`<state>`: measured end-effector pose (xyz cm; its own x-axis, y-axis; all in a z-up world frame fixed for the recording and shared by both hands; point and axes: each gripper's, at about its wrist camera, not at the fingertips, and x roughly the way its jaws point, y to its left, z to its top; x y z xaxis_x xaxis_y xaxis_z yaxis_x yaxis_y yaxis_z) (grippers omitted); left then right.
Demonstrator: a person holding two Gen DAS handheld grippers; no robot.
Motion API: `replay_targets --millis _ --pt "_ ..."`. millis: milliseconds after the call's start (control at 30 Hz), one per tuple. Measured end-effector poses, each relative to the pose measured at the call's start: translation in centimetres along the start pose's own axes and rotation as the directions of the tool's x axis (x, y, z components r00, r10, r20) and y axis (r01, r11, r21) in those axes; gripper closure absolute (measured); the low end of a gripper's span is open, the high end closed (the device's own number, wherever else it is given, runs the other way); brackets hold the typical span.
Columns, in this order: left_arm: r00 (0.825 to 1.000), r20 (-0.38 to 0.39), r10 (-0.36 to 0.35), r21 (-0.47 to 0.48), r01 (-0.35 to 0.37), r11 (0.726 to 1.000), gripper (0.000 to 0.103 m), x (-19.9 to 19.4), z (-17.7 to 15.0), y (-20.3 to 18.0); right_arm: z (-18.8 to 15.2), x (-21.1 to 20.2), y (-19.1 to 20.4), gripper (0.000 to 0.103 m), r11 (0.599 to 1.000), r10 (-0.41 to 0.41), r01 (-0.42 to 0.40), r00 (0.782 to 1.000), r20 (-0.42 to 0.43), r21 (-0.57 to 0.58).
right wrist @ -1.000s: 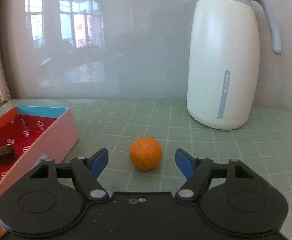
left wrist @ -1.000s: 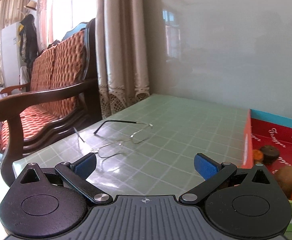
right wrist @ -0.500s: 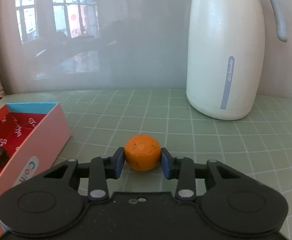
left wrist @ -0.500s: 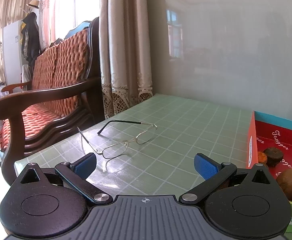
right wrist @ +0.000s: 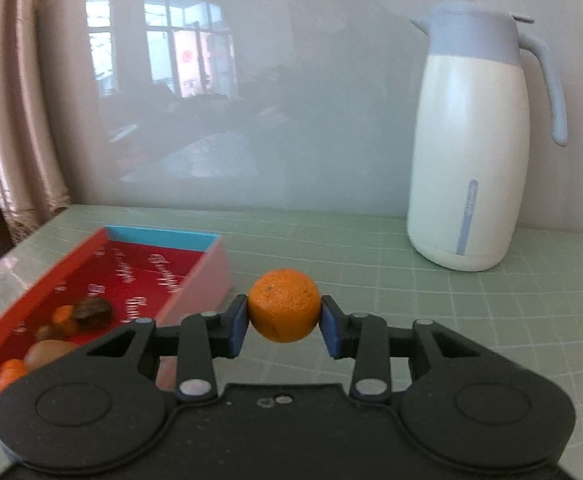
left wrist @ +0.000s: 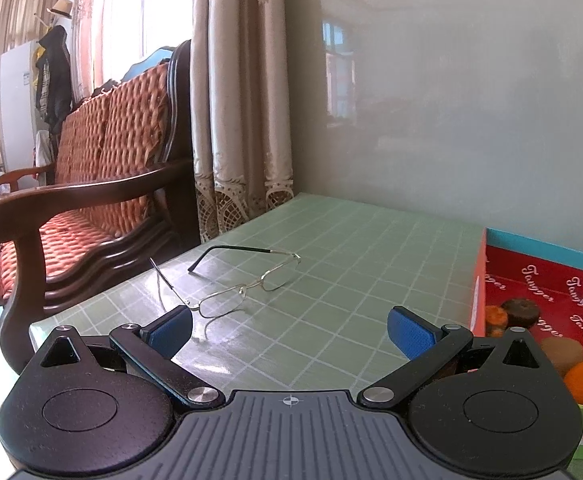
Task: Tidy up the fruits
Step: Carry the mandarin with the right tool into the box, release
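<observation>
Pinching a round orange (right wrist: 284, 305), the right hand-held gripper (right wrist: 284, 322) holds it; left hand-held gripper (left wrist: 290, 330) spread wide.

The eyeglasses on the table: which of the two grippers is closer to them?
Left. The left gripper hovers open just short of the eyeglasses, whose near lens lies by its left finger. The right gripper is clamped on an orange beyond the red box; no eyeglasses show there.

orange (right wrist: 284, 305) | round, lifted off table | box (right wrist: 207, 280) open, red inside, fruit in
</observation>
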<state>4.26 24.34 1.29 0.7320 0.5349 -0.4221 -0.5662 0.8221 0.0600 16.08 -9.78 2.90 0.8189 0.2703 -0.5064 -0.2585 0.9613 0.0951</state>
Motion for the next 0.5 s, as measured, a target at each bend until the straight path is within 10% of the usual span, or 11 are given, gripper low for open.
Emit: replay_targets --millis 500 --pt "1.000 0.008 -0.024 0.016 0.024 1.000 0.000 -0.9 0.3 -0.7 -1.2 -3.1 6.5 0.066 0.985 0.145 -0.143 0.989 0.015 -0.094"
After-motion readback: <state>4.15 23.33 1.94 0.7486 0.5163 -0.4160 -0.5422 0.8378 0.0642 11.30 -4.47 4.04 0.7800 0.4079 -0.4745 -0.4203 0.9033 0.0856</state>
